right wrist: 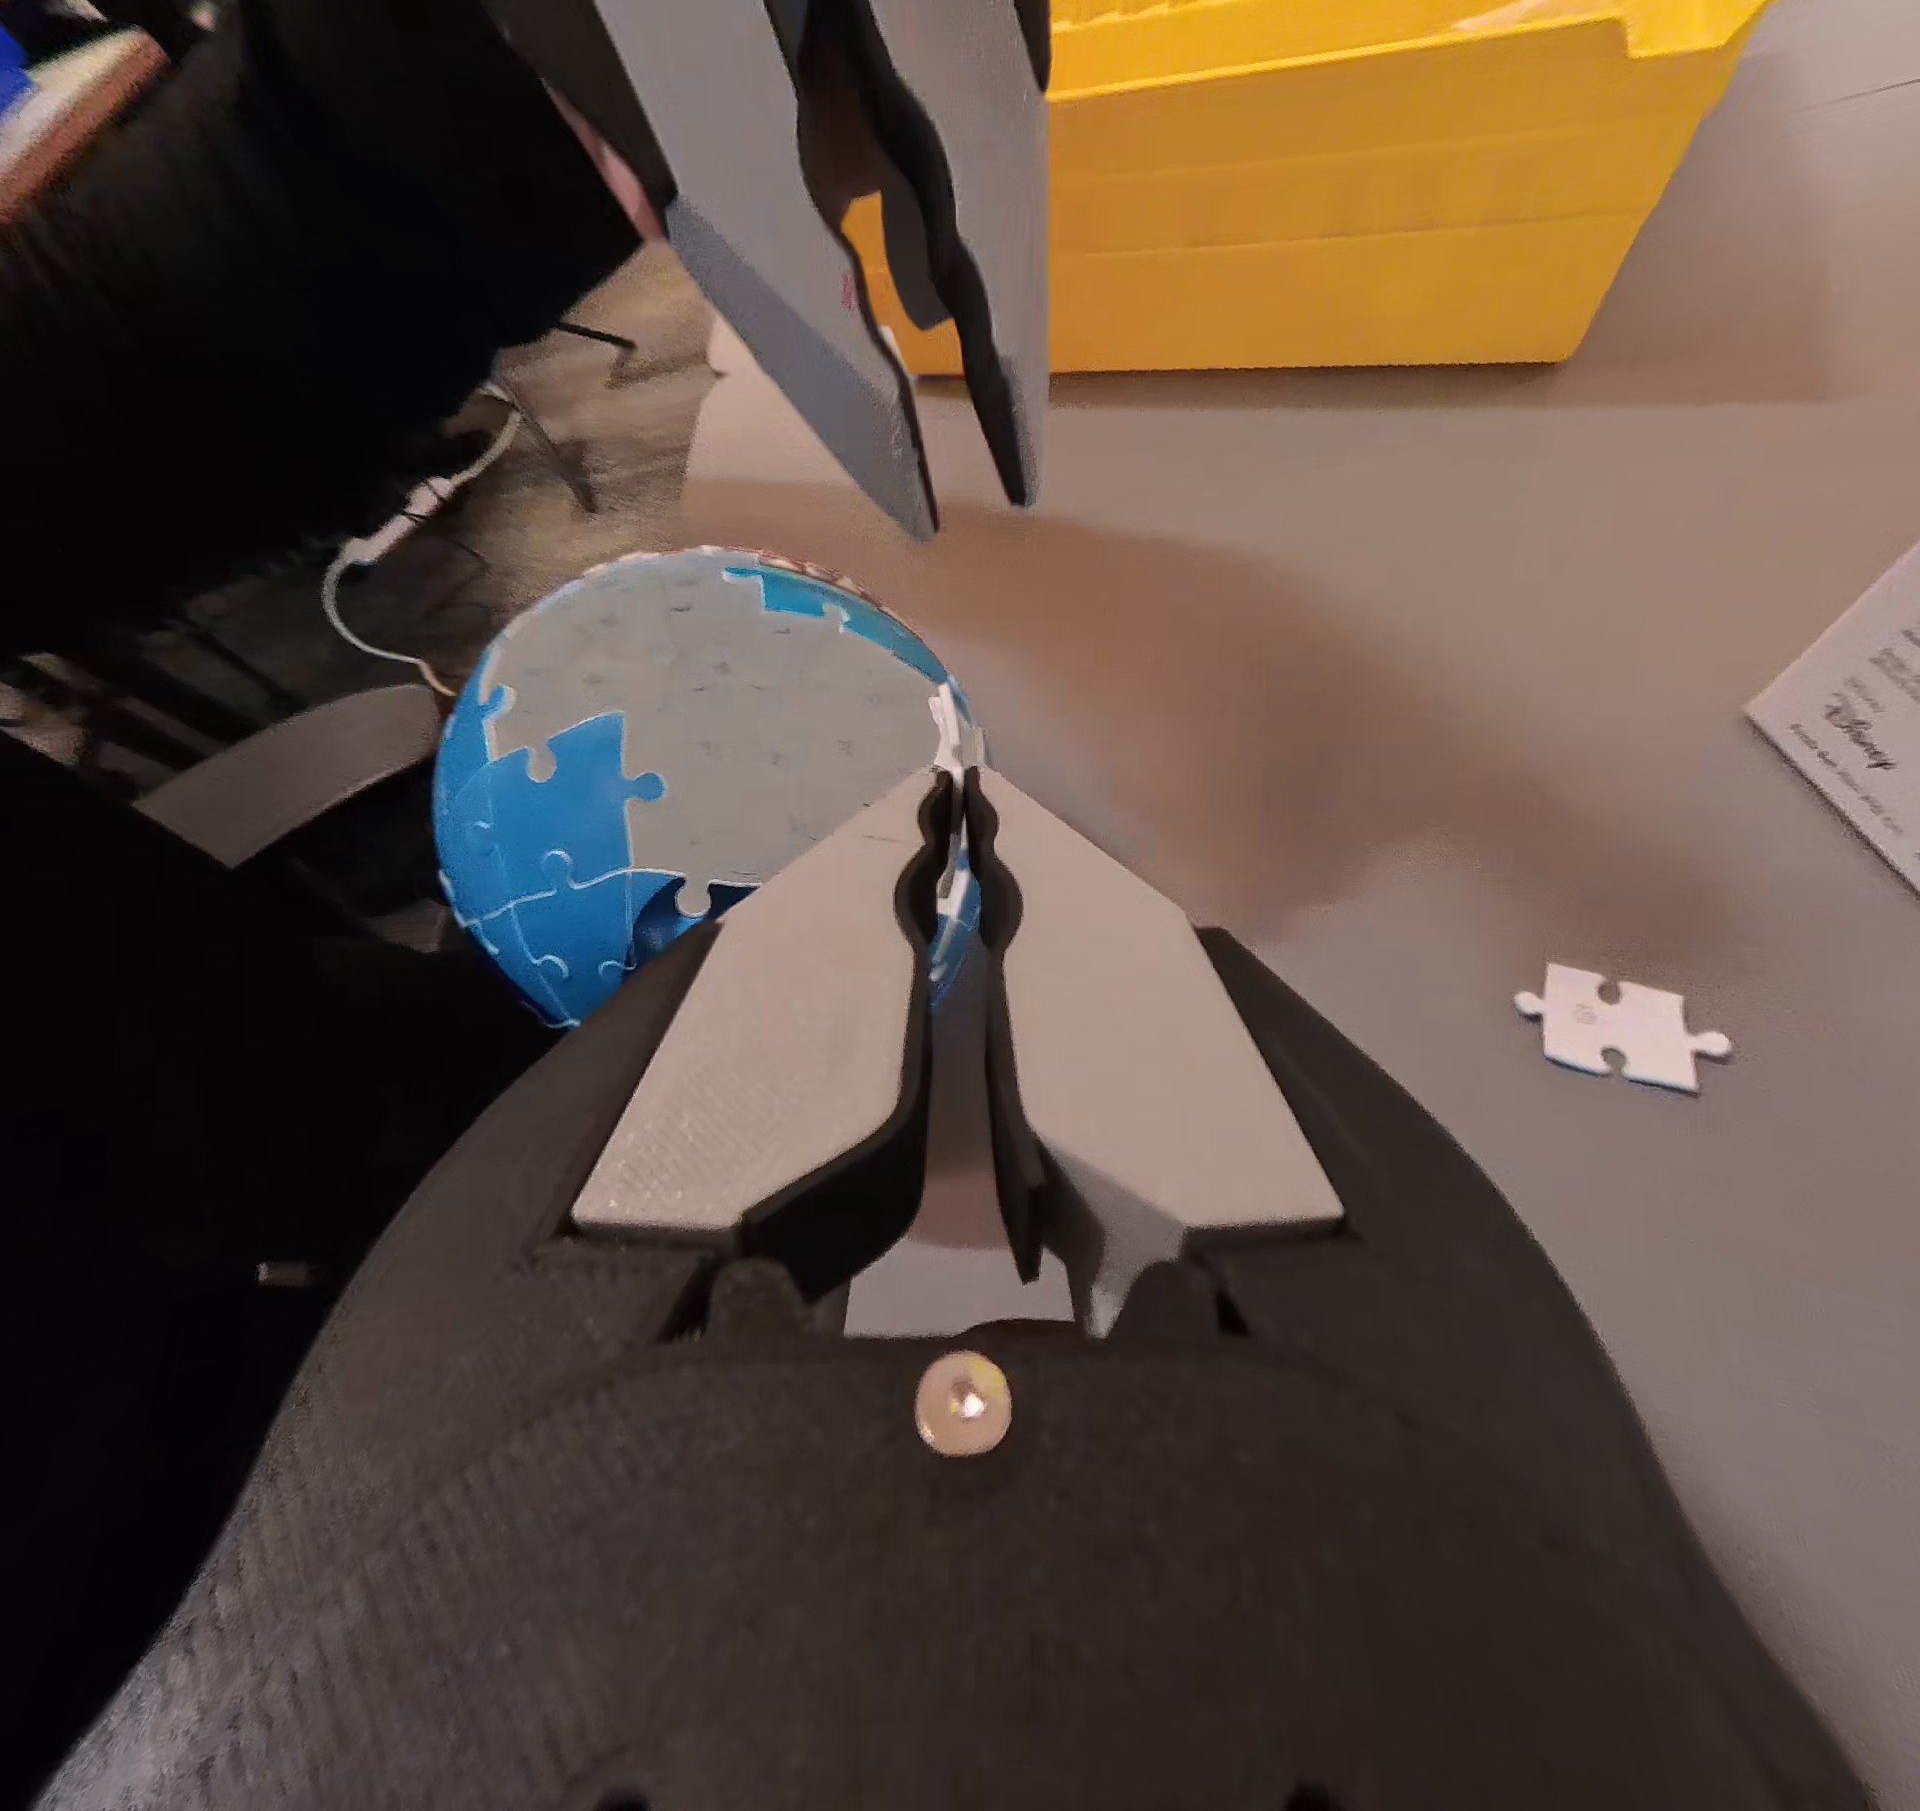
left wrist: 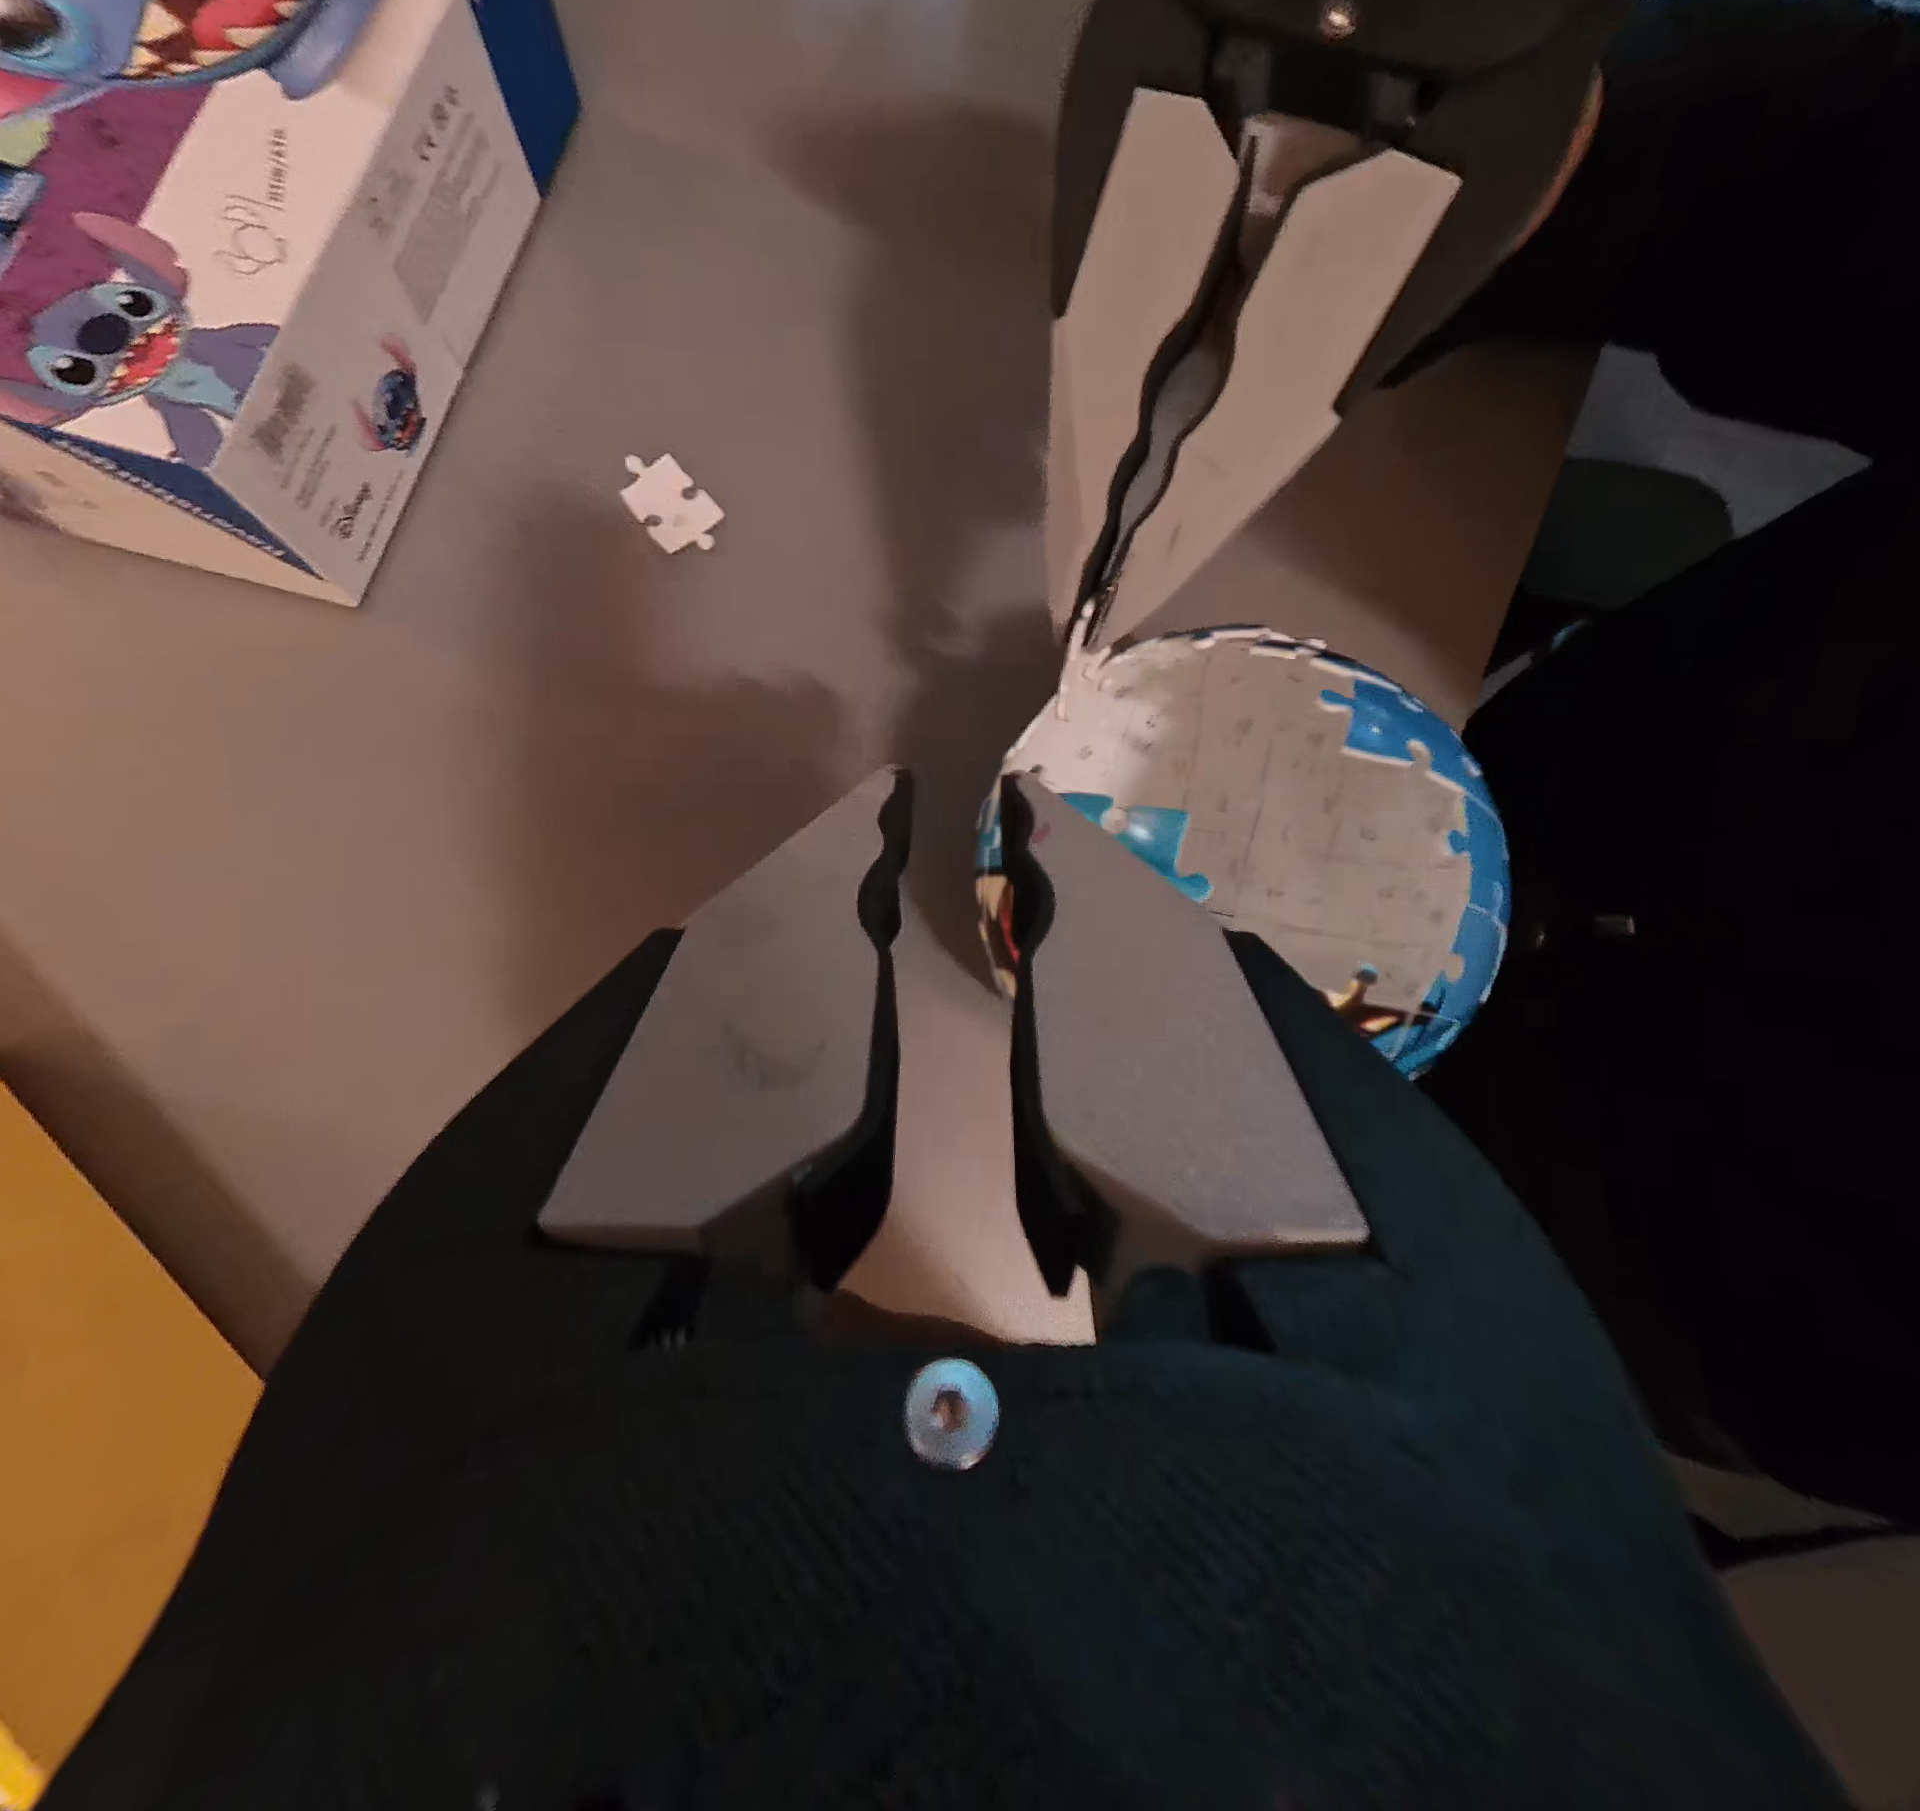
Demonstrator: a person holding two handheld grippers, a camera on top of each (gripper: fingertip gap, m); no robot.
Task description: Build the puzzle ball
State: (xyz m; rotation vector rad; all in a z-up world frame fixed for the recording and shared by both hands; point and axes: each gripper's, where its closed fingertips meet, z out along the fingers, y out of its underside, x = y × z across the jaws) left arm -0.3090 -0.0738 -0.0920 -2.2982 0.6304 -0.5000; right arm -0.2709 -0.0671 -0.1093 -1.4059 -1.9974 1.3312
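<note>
The puzzle ball (left wrist: pixel 1278 826) is a partly built shell, blue outside and grey inside, with its opening turned up. It rests at the table's near edge. My right gripper (right wrist: pixel 958 774) is shut on the white rim of the ball (right wrist: pixel 707 722). In the left wrist view it comes down from above (left wrist: pixel 1091 618). My left gripper (left wrist: pixel 961 776) is open by a narrow gap and empty, just left of the ball. In the right wrist view it hangs above the ball (right wrist: pixel 975 512). A loose white piece (left wrist: pixel 673 504) lies face down on the table, and the right wrist view shows it too (right wrist: pixel 1621 1029).
The puzzle's printed box (left wrist: pixel 260 255) lies at the far left of the grey table (left wrist: pixel 727 203); its edge shows in the right wrist view (right wrist: pixel 1860 712). A yellow crate (right wrist: pixel 1351 151) stands behind the left gripper. A person in dark clothes (right wrist: pixel 260 255) sits by the ball. Tip to tip, the grippers are about 5 centimetres apart. My right tips are roughly 15 centimetres from the loose white piece (left wrist: pixel 673 504). The right camera catches it too, in the right wrist view (right wrist: pixel 1615 1026).
</note>
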